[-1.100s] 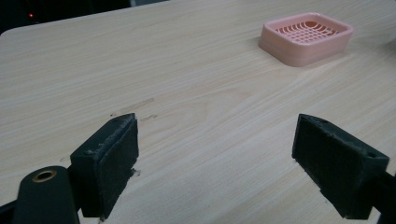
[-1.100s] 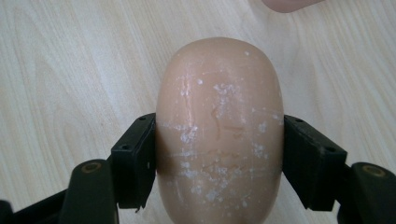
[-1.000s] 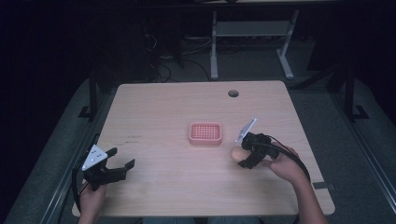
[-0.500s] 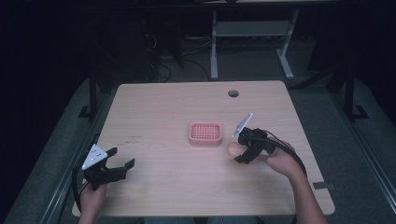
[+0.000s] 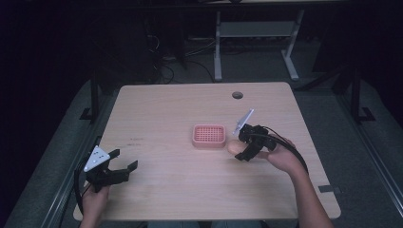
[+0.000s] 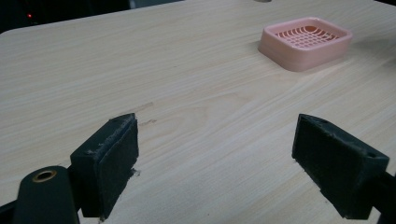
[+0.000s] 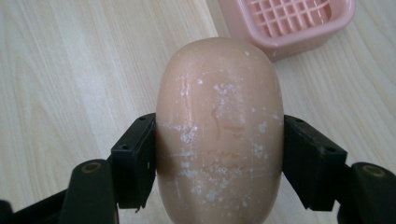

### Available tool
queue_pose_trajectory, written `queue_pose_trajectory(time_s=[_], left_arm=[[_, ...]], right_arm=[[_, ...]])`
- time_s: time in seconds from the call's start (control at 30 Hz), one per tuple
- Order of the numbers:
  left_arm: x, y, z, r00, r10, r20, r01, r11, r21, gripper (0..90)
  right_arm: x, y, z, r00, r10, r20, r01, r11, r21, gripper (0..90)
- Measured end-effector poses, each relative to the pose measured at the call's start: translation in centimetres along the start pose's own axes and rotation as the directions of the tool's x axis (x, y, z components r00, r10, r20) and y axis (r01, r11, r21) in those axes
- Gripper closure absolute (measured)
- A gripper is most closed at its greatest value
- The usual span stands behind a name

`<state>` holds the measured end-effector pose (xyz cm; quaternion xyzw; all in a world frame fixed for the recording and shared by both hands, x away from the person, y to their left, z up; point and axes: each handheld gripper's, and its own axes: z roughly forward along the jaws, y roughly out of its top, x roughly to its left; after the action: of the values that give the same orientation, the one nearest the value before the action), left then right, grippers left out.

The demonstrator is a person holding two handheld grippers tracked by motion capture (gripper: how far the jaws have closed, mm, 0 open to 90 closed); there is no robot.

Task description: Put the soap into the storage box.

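Soap bar (image 7: 219,130), beige, rounded, chalky: clamped across its middle by right gripper (image 7: 219,163), just beside pink dish (image 5: 209,136). Likely firm, slippery; waist grip suits. Left gripper (image 6: 224,158) wide, empty.

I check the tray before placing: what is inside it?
The pink tray shows a bare grid floor; nothing lies in it. The soap is outside it, clamped in the right gripper.

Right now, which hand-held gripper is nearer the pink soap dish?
Right. The right hand-held gripper holds the soap just beside the soap dish; the left hand-held gripper sits open near the table's front-left corner.
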<state>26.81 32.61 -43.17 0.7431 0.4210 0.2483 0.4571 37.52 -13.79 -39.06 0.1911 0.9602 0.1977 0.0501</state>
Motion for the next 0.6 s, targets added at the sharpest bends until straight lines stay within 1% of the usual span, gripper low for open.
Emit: queue_pose_trajectory(time_s=[0.03,0.13,0.2,0.27,0.3,0.33,0.37,0.43,0.5,0.6], left_arm=[[0.0,0.0,0.0,1.0000,0.003,-0.001,-0.003,1.0000,-0.002,14.3],[-0.1,0.0,-0.1,1.0000,-0.002,-0.001,0.002,1.0000,-0.004,14.3],[0.0,0.0,-0.2,1.0000,0.002,-0.002,-0.002,1.0000,-0.002,14.3],[0.0,0.0,-0.3,1.0000,0.003,-0.002,-0.003,1.0000,0.001,14.3],[0.0,0.0,-0.3,1.0000,0.004,-0.003,-0.004,1.0000,0.000,14.3],[0.0,0.0,-0.3,1.0000,0.002,-0.003,-0.002,1.0000,-0.003,14.3],[-0.1,0.0,-0.3,1.0000,0.002,-0.002,-0.002,1.0000,-0.004,14.3],[-0.1,0.0,-0.2,1.0000,-0.001,-0.002,0.001,1.0000,-0.005,14.3],[-0.2,0.0,-0.2,1.0000,0.003,0.001,-0.003,1.0000,-0.003,14.3],[-0.2,0.0,-0.2,1.0000,0.004,0.000,-0.004,1.0000,-0.002,14.3]], right_arm=[[-0.1,0.2,-0.1,1.0000,0.002,-0.002,-0.002,1.000,-0.007,32.1],[-0.2,0.5,-0.1,1.0000,-0.002,0.001,0.002,1.000,0.000,32.1],[-0.3,0.7,-0.2,1.0000,-0.005,0.004,0.005,1.000,0.000,32.1],[-0.4,0.8,-0.2,1.0000,-0.002,-0.003,0.002,1.000,-0.007,32.1],[-0.5,0.9,-0.2,1.0000,-0.008,0.001,0.008,1.000,-0.004,32.1],[-0.5,1.0,-0.2,1.0000,-0.002,0.003,0.002,1.000,0.001,32.1],[-0.7,1.1,-0.2,0.9999,-0.008,0.008,0.008,1.000,0.005,32.1],[-0.8,1.4,-0.3,1.0000,-0.002,0.004,0.002,1.000,0.009,32.1],[-1.0,1.8,-0.3,0.9999,-0.012,0.011,0.012,1.000,0.013,32.0],[-1.2,2.5,-0.4,0.9999,-0.012,0.009,0.012,1.000,0.008,32.1]])
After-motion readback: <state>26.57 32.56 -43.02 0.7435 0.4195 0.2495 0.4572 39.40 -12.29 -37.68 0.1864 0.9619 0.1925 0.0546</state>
